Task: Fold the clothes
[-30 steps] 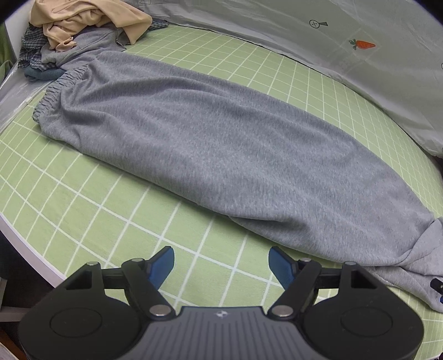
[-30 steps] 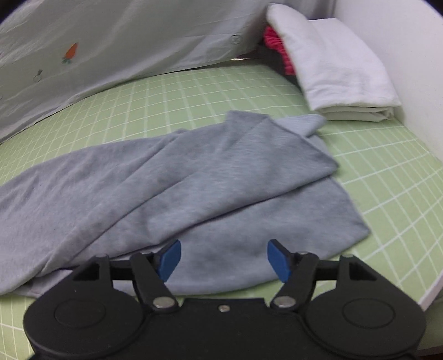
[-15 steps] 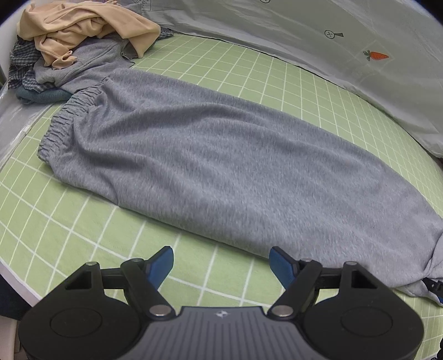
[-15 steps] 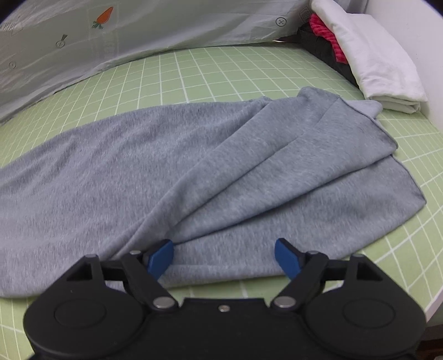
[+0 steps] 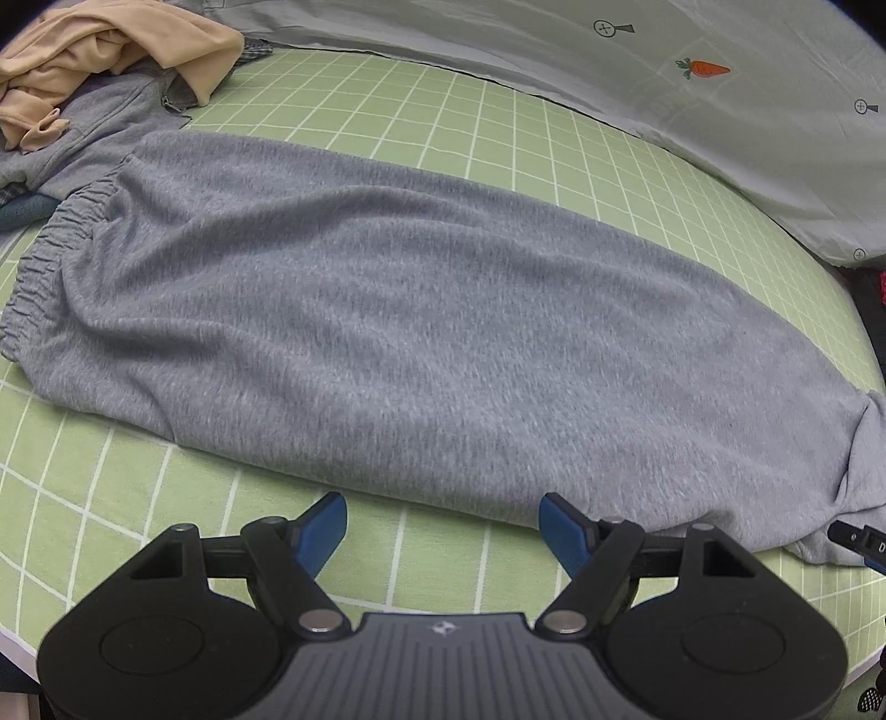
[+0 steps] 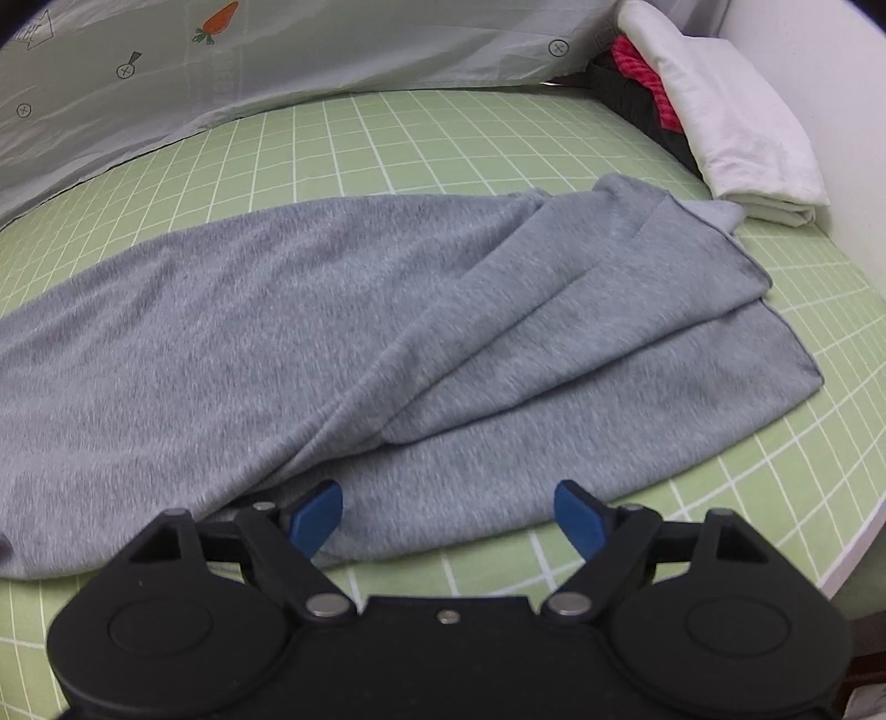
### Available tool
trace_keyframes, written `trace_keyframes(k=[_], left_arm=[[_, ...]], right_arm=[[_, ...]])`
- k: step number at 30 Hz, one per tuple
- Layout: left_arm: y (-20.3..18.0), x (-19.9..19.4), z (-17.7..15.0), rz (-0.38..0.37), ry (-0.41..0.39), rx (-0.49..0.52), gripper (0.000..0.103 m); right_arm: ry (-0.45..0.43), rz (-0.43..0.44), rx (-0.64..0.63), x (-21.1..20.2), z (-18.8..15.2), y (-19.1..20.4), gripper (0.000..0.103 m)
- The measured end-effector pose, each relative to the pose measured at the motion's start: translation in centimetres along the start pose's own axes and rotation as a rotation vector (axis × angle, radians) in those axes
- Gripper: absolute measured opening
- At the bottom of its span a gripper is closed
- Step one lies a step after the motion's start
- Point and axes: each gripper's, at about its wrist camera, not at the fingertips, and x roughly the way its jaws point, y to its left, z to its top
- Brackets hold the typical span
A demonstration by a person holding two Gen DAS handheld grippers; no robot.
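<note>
Grey sweatpants (image 5: 387, 310) lie folded lengthwise across the green checked sheet (image 5: 498, 149), with the elastic waistband (image 5: 39, 266) at the left. In the right wrist view the leg ends (image 6: 637, 332) lie rumpled and overlapping. My left gripper (image 5: 443, 526) is open and empty, just in front of the pants' near edge. My right gripper (image 6: 448, 512) is open and empty, its fingertips (image 6: 315, 515) over the near edge of the leg fabric. A tip of the right gripper shows at the far right of the left wrist view (image 5: 858, 545).
A heap of clothes, beige (image 5: 111, 50) over grey, lies at the back left. A pale quilt with carrot prints (image 5: 720, 83) runs along the back. Folded white cloth (image 6: 736, 111) over red and black garments lies at the right by a white wall. The bed edge (image 6: 853, 554) is close.
Both grippers have moved in towards the pants. The left view has shifted right along the pants; the right gripper has come lower, onto the leg fabric's near edge. The jaws stay open.
</note>
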Motion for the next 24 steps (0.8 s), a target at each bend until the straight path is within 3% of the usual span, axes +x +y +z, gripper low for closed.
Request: trace_keyframes(k=[5, 12, 17, 20, 24], left_arm=[[1.4, -0.3, -0.3, 0.009, -0.003, -0.021, 0.077], [3.2, -0.3, -1.0, 0.017, 0.013, -0.071, 0.081], [3.9, -0.5, -1.0, 0.021, 0.008, -0.081, 0.081], [4.2, -0.6, -1.1, 0.025, 0.006, -0.076, 0.081], [4.5, -0.6, -1.0, 0.031, 0.008, -0.078, 0.081]], right_arm=[[0.019, 0.039, 0.001, 1.1, 0.5, 2.1, 0.088], [0.015, 0.112, -0.059, -0.9, -2.4, 5.7, 0.090], [-0.003, 0.097, -0.065, -2.1, -2.8, 6.1, 0.087], [-0.048, 0.089, -0.020, -2.6, -1.3, 5.9, 0.087], [-0.019, 0.042, -0.020, -0.7, 0.0, 6.1, 0.089]])
